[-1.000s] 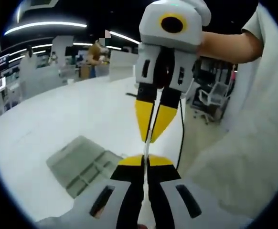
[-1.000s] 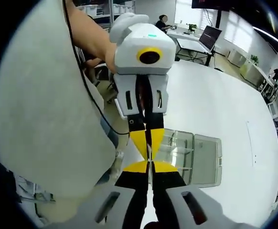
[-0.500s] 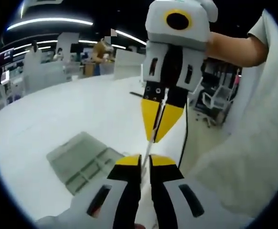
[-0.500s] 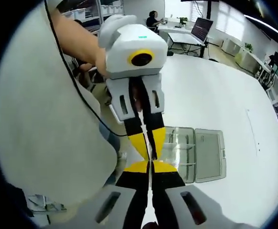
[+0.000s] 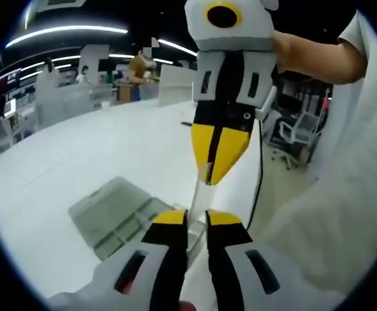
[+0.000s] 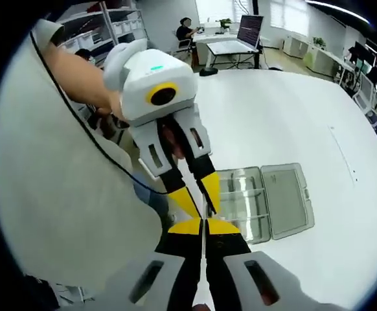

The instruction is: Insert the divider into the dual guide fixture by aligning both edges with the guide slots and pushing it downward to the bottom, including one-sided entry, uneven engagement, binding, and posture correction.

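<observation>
Left gripper view: divider [image 5: 199, 194], thin clear sheet, held in the air above the table [image 5: 78, 149], right hand-held gripper [image 5: 219, 176] clamped on its far edge; left hand-held gripper [image 5: 196, 219] slightly apart around its near edge. Looks light, slick, bendy; grip edges. Fixture [image 6: 263, 202] lies below.

Your divider [image 5: 200, 189] looks clear glossy plastic; beyond your right gripper [image 6: 205, 220] the fixture [image 6: 266, 201] is translucent plastic on a smooth matt-white table [image 6: 292, 123].

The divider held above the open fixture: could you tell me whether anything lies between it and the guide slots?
Nothing visible does. The clear divider hangs above the table, pinched by the right gripper, and the fixture lies open beneath it.
</observation>
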